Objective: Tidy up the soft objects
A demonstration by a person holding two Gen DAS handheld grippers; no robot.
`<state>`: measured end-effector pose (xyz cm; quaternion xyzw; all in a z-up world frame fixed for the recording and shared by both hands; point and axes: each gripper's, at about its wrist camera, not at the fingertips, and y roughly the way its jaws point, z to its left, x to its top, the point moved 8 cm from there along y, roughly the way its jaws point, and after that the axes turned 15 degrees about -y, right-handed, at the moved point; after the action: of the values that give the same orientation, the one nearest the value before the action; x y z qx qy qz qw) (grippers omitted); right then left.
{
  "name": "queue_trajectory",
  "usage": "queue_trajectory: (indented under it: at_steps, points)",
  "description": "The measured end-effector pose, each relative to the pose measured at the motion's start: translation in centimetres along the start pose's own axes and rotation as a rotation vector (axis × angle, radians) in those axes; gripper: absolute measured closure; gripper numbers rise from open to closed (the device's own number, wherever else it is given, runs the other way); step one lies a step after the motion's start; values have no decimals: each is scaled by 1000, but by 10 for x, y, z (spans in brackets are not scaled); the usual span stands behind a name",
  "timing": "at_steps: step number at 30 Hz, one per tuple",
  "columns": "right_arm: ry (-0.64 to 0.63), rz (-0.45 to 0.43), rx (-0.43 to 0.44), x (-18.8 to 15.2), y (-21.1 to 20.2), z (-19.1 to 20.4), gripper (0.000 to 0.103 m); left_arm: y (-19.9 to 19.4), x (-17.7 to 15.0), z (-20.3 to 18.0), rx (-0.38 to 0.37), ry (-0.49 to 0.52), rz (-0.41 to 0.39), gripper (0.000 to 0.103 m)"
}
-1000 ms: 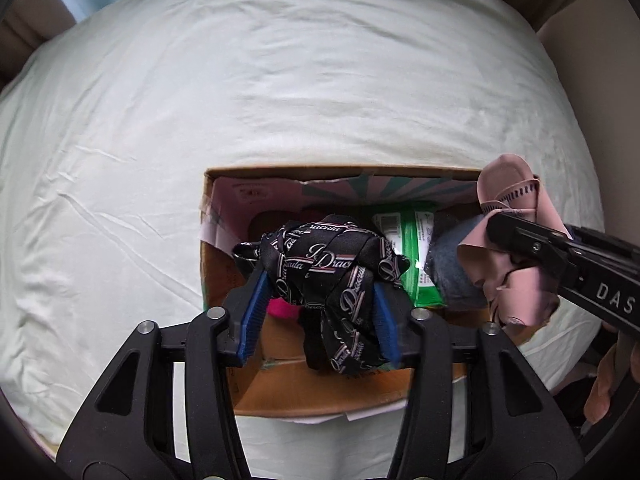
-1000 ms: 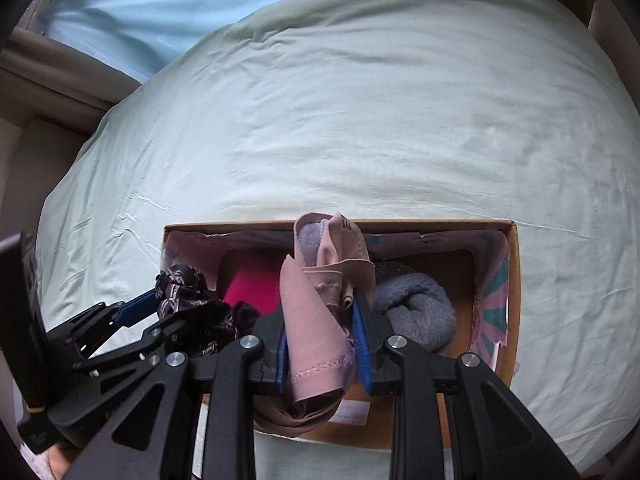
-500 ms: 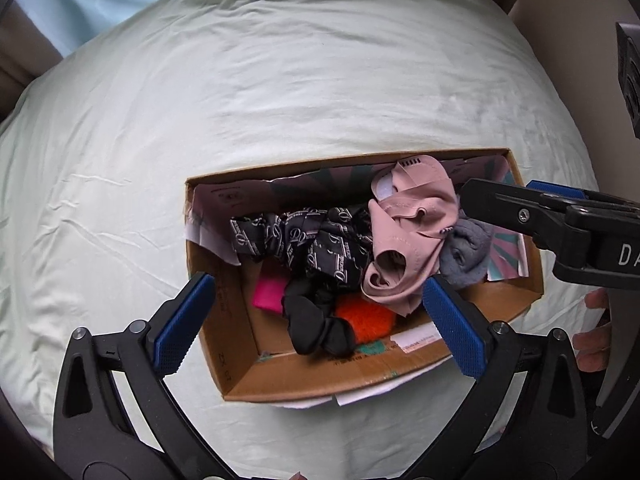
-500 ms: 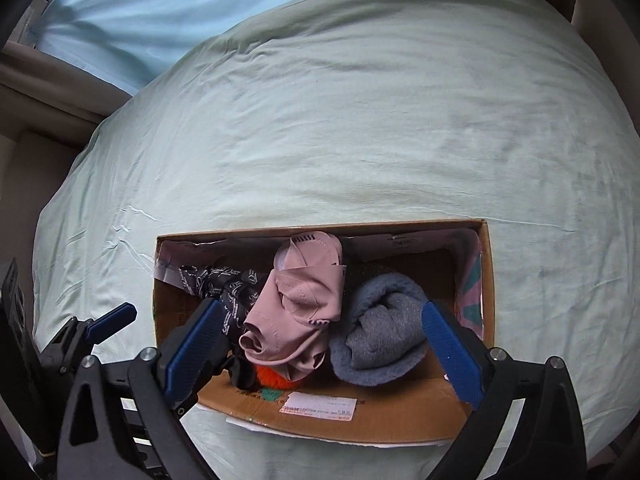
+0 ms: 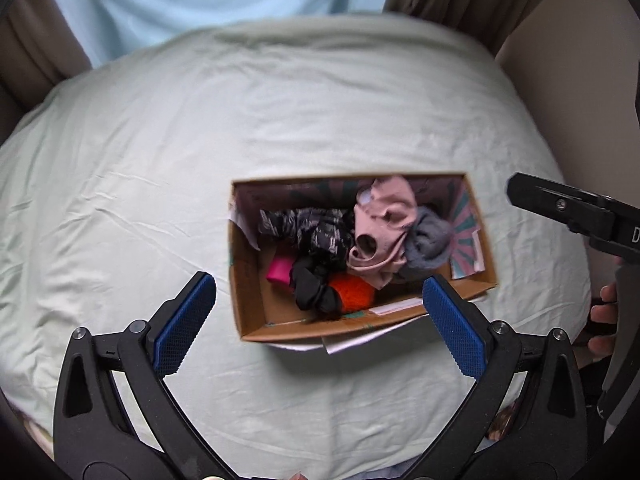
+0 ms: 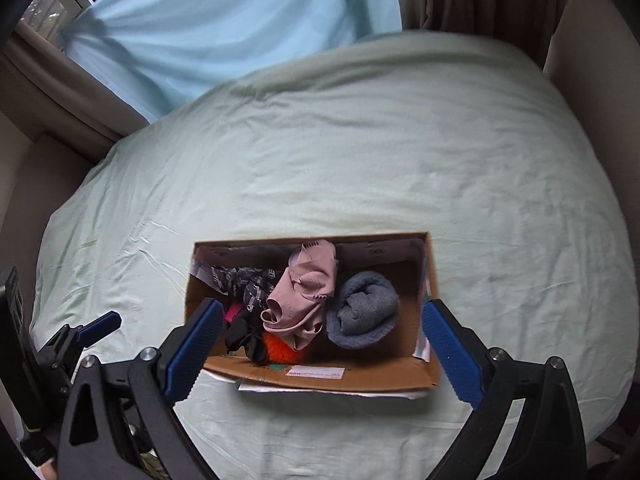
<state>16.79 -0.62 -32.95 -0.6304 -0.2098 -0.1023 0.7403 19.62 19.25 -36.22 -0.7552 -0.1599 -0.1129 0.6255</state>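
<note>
A pale green bedsheet (image 6: 360, 152) is spread beneath a cardboard box (image 6: 320, 374), a blue curtain (image 6: 224, 20) seen at twelve o'clock. Inside, left to right, are held a black printed cloth (image 6: 244, 284), pink underwear (image 6: 304, 296) and a grey sock (image 6: 364, 312). The left gripper (image 5: 320, 322) and right gripper (image 6: 320, 348) are both spread wide, empty, at six o'clock of the box.

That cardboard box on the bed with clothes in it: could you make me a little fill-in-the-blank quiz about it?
1. The cardboard box sits on a pale green ____.
2. The pink garment lies between the black printed cloth and the rolled ____ sock.
3. Both the left claw and the right claw are ____ and hold nothing.
4. The fuzzy ball near the box's front is ____.

Missing words: bed; grey; open; orange
</note>
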Motion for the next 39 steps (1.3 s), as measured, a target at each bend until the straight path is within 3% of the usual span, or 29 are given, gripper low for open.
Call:
queue_trajectory:
  at_steps: [6,12,19,24,39]
  points:
    - [-43,-156,-66,13,-96,-2,4,-89,18,-8,-21,-40,-149,0]
    - [-95,-338,-147,24,-197,-8,4,-194,39,-33,-68,-69,-359,0]
    - [-157,-485,-190,20,-279,-10,4,-281,30,-74,-59,-74,-544,0]
    - [-181,-546,-257,6,-307,-17,4,-310,13,-90,-60,-95,-619,0]
    - [-180,-600,-261,-10,-327,-37,4,-322,-10,-108,-44,-108,-684,0]
